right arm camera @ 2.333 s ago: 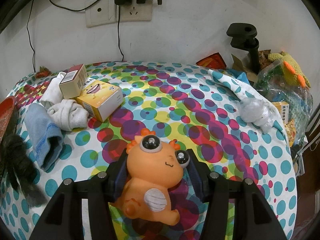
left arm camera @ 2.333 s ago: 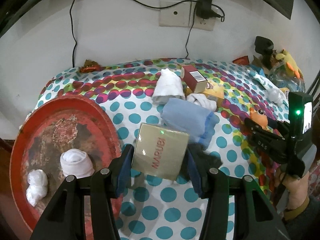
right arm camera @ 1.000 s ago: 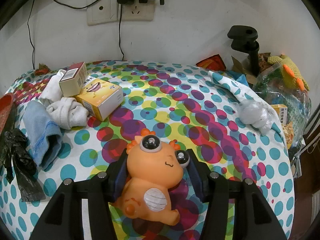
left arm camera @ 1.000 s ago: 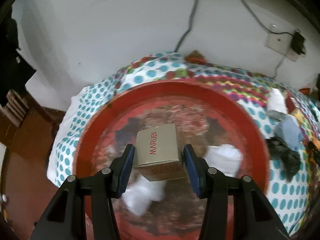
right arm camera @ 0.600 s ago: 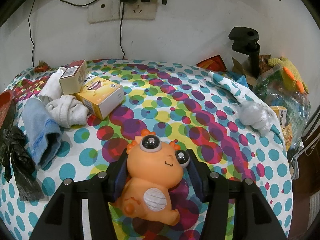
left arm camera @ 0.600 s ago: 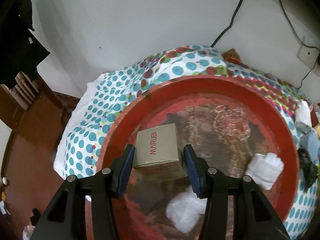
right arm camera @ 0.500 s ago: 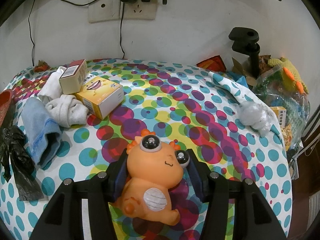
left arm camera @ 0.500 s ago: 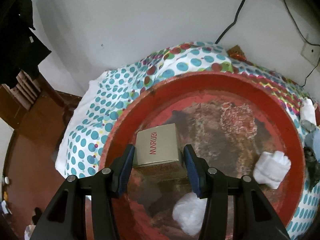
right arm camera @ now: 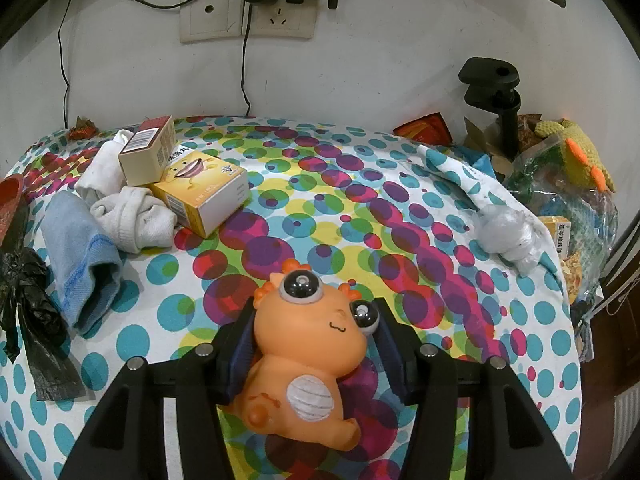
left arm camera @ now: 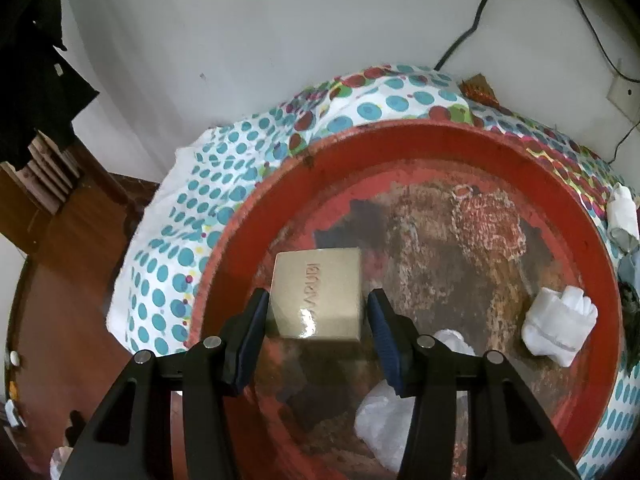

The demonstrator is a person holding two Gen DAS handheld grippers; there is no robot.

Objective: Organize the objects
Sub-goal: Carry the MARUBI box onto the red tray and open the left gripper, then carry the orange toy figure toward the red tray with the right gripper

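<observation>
A dotted cloth covers the table, with a red tray at its left end. Over the tray floor, the left gripper is opening, its jaws a little off the gold box between them. The right gripper is clamped on the orange toy above the cloth. Two white socks lie in the tray.

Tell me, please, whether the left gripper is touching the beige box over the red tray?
Apart. In the left wrist view the left gripper is opening, with a visible gap between each pad and the beige box.
</observation>
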